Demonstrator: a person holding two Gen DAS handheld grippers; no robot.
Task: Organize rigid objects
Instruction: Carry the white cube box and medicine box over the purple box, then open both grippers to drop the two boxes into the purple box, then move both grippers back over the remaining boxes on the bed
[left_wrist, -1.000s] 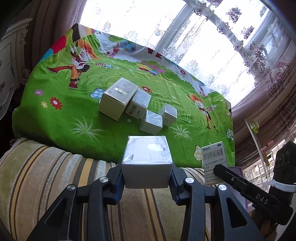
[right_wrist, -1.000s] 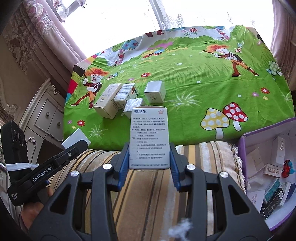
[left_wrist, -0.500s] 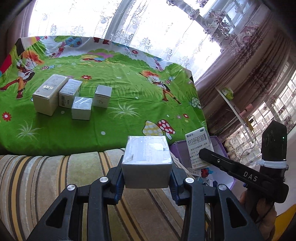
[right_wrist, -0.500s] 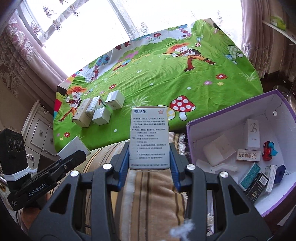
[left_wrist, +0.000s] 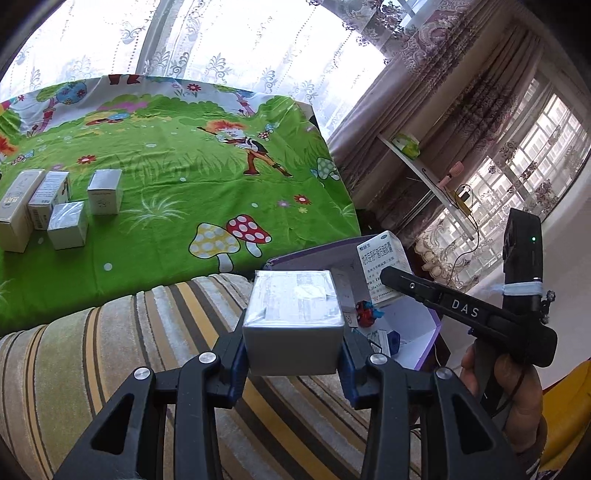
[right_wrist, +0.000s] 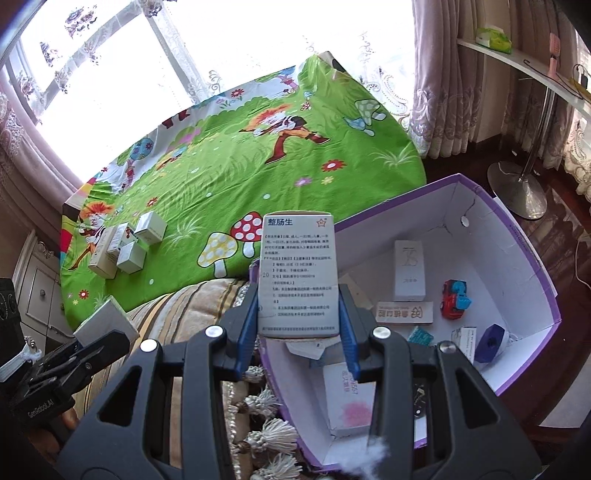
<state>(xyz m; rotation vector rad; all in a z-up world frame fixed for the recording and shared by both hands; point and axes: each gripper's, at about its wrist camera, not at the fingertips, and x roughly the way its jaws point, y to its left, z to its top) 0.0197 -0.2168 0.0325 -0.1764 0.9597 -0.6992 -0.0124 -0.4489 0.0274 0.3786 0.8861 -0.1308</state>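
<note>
Left gripper (left_wrist: 293, 341): clamped on a silver wrapped box (left_wrist: 293, 320), pads pressing both its side faces, carried above the striped cushion (left_wrist: 110, 362).
Right gripper (right_wrist: 298, 325): closed around an upright medicine carton (right_wrist: 298, 275) with printed text, held over the near corner of the purple-edged storage box (right_wrist: 524, 266).
Sorted goods: four small boxes (left_wrist: 55, 206) sit in a cluster on the green cartoon cloth (left_wrist: 192, 162), well apart from both grippers.
Storage box contents: a tall white carton (right_wrist: 409, 271), a red and blue toy car (right_wrist: 455, 299), a flat labelled packet (right_wrist: 403, 313) and a blue object (right_wrist: 489, 343); some other items are too small to name.
Risk, grip: the silver box's wrap looks slick, so it could slide out if the pads loosen or the wrist tips.
Risk, crowding: both loads are near each other at the storage box rim; a sideways swing could knock carton against box, or catch the rim.
Risk, placing: set on the soft cushion, either box would probably topple.
Left view only: the right gripper seen from the side, with the person's hand (left_wrist: 513, 384) on its grip.
Right view only: the storage box interior, the cushion's tassels (right_wrist: 266, 432), and the silver box as a pale corner at lower left.
</note>
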